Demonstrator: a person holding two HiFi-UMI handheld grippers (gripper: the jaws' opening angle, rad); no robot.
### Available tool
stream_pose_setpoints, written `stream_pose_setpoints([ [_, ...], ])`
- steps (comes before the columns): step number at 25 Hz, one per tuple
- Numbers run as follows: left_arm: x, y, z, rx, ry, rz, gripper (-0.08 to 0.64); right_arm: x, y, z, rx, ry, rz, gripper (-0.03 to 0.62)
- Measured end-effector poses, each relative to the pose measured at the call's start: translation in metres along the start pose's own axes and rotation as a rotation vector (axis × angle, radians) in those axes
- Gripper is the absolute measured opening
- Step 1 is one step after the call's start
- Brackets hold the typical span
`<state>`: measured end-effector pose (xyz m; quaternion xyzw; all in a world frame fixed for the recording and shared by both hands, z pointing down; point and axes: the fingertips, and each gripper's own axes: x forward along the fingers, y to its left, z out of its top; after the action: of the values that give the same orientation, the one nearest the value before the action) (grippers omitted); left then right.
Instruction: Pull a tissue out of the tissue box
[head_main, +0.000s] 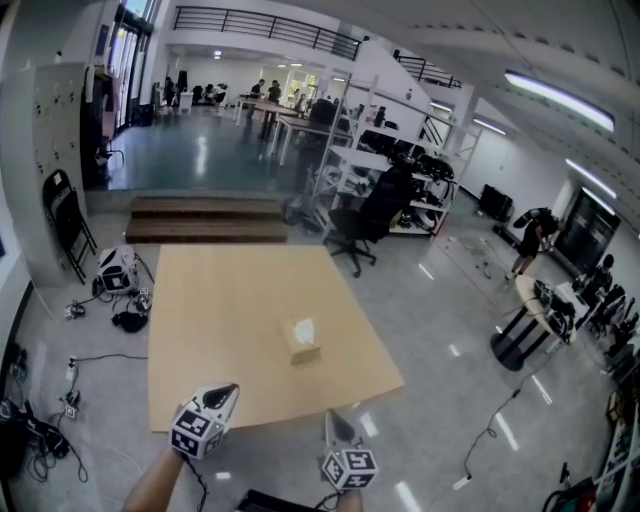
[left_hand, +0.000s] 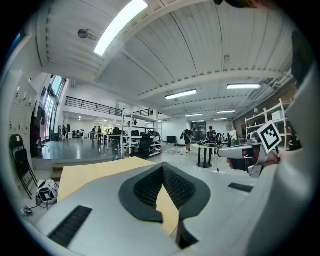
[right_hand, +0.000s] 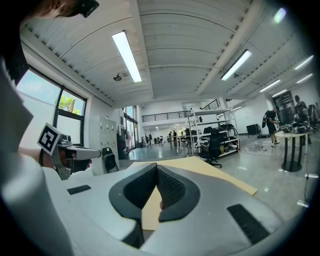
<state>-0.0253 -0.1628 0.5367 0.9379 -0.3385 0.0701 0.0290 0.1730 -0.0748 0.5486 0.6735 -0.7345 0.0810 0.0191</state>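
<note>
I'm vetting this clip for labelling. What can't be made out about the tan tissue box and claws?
Head view: the tan cardboard tissue box on the light wooden table is too small to show its print.
Head view: the left claw and right claw are too small to show jaw gaps.
Left gripper view: box unseen; the claw's grey body covers most of the table.

A square table (head_main: 230, 330) with a pale wooden top stands on a glossy grey floor (head_main: 440, 330). On it lies a tan box (head_main: 301, 344), right of the middle and towards the near edge, clear of every edge. A white tissue (head_main: 304, 329) sticks up from its top.
</note>
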Motion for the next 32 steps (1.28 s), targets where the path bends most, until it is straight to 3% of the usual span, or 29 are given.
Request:
stream_pose_setpoints([
  [14, 0.012, 0.015, -0.01, -0.018, 0.019, 0.022, 0.008, 0.031, -0.003, -0.005, 0.003, 0.014, 0.024, 0.011],
  [32, 0.093, 0.061, -0.006, -0.043, 0.029, 0.054, 0.008, 0.118, -0.043, 0.005, -0.004, 0.045, 0.057, 0.011],
])
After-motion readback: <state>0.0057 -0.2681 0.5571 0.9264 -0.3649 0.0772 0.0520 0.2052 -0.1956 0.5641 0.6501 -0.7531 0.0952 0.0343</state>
